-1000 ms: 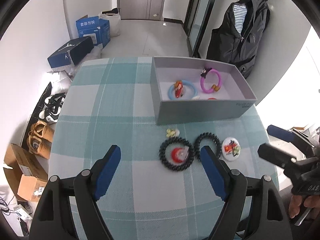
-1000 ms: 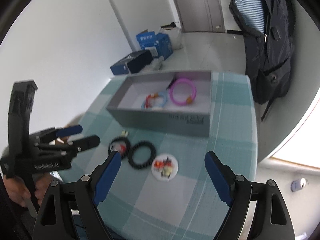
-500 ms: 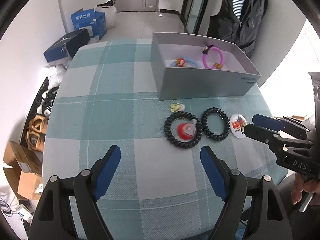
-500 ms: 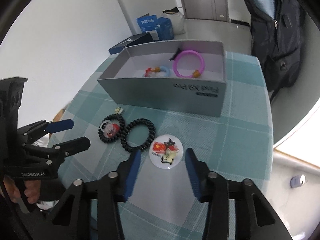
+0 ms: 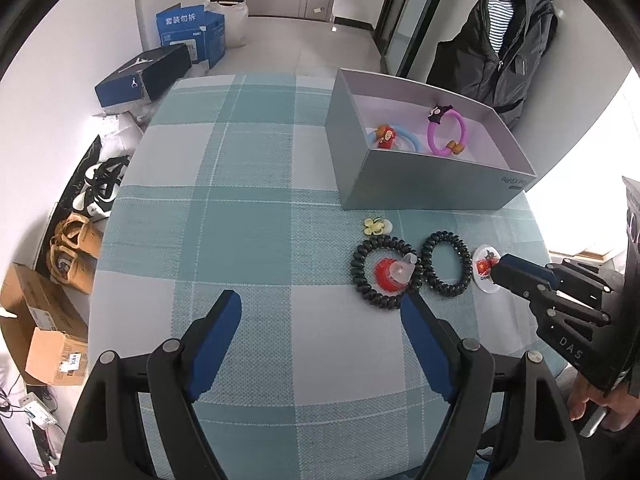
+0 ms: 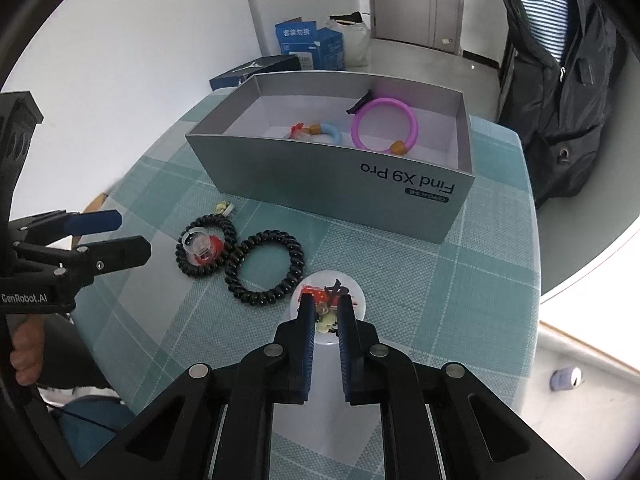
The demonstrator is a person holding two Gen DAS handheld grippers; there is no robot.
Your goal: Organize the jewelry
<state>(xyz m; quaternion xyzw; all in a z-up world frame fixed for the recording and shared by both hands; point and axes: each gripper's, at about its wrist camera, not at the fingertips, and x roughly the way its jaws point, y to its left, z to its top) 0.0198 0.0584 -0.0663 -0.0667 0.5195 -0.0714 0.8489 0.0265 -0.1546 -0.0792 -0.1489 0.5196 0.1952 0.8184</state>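
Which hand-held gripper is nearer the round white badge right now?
Right hand-held gripper: shut over the white badge. Left hand-held gripper hangs open, beyond both black hair ties.

Bright, even daylight in both views. Strong source at right edge: window point(image 6: 592, 276) blown out to pure white (no detail). Soft, faint shadows under grey box point(image 5: 420, 196) on checked tablecloth point(image 5: 248, 208). Heavy fisheye bending, straight lines curve toward rim; black vignette in corners. Focus sharp at centre, slightly soft at edges.
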